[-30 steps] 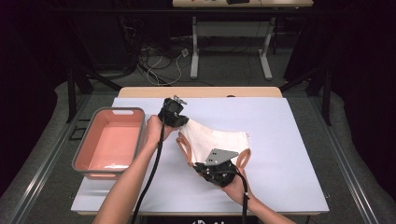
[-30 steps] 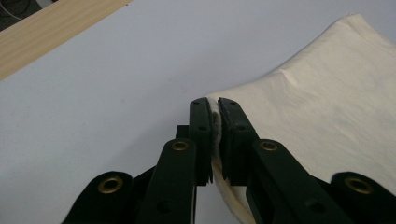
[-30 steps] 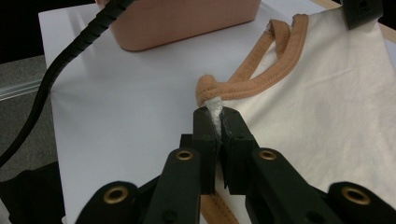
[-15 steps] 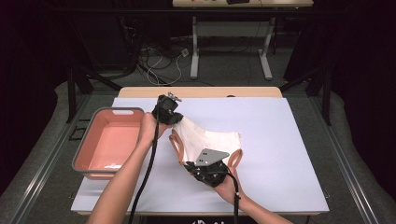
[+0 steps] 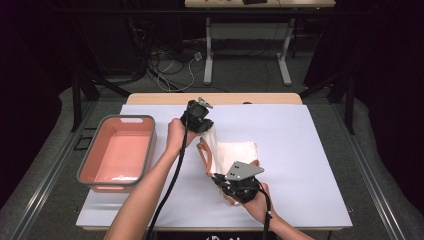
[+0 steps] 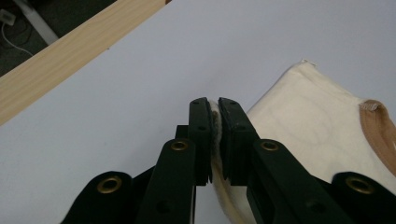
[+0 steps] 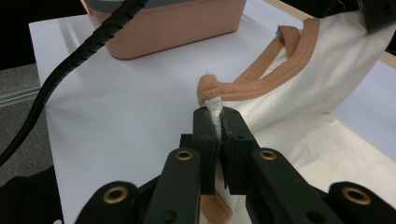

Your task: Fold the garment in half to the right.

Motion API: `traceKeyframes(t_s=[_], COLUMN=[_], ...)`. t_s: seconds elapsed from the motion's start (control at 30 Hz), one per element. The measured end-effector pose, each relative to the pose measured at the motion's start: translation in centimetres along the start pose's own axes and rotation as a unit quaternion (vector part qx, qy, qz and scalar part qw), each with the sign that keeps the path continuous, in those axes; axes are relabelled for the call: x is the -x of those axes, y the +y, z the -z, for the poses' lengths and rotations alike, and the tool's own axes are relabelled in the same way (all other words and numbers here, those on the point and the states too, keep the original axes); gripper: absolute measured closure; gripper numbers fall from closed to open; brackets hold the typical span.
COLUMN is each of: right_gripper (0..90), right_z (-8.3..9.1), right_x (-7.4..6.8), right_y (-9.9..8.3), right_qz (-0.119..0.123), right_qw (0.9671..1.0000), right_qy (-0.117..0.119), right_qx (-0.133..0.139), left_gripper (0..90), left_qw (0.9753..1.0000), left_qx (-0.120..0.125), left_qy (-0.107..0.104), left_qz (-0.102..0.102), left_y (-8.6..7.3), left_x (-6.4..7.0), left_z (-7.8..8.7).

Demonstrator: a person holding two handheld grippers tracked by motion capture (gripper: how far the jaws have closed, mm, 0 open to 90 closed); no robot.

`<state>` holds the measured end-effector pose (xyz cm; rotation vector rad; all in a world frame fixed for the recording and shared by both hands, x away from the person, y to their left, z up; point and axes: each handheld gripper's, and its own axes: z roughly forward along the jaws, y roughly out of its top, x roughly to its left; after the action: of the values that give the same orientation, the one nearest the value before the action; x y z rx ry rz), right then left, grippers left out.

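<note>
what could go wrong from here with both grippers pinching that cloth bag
1. The left gripper and right gripper each clamp only a thin edge of the cream tote bag; a pull could slip the fabric out.
2. The tan handle strap loops loose beside the right gripper and might snag on it.
3. The left gripper's cable trails low near the pink bin and could catch its rim.

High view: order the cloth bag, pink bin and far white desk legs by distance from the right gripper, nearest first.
From the right gripper:
1. Cloth bag, clamped in its jaws, mid-table.
2. Pink bin, at the table's left edge.
3. White desk legs, on the floor beyond the table's far edge.
</note>
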<state>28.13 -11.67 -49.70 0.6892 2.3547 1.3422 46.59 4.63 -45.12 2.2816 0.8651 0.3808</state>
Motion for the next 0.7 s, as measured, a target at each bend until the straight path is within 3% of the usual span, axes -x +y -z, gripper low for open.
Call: traceKeyframes(t_s=[0.47, 0.7], right_gripper=[86.2, 86.2], right_z=[1.2, 1.3], right_x=[-0.1, -0.1], right_y=[-1.9, -2.4], right_qz=[-0.001, -0.005], right_qw=[0.9995, 0.9991], right_qy=[-0.022, -0.02], right_qx=[-0.024, -0.037], left_gripper=[83.2, 82.9], left_qw=[0.9995, 0.9991], left_qx=[0.012, 0.012], left_qy=[-0.025, -0.036], left_qz=[-0.013, -0.018], left_y=[0.9, 1.0], left_x=[3.0, 4.3], left_z=[-2.9, -4.1])
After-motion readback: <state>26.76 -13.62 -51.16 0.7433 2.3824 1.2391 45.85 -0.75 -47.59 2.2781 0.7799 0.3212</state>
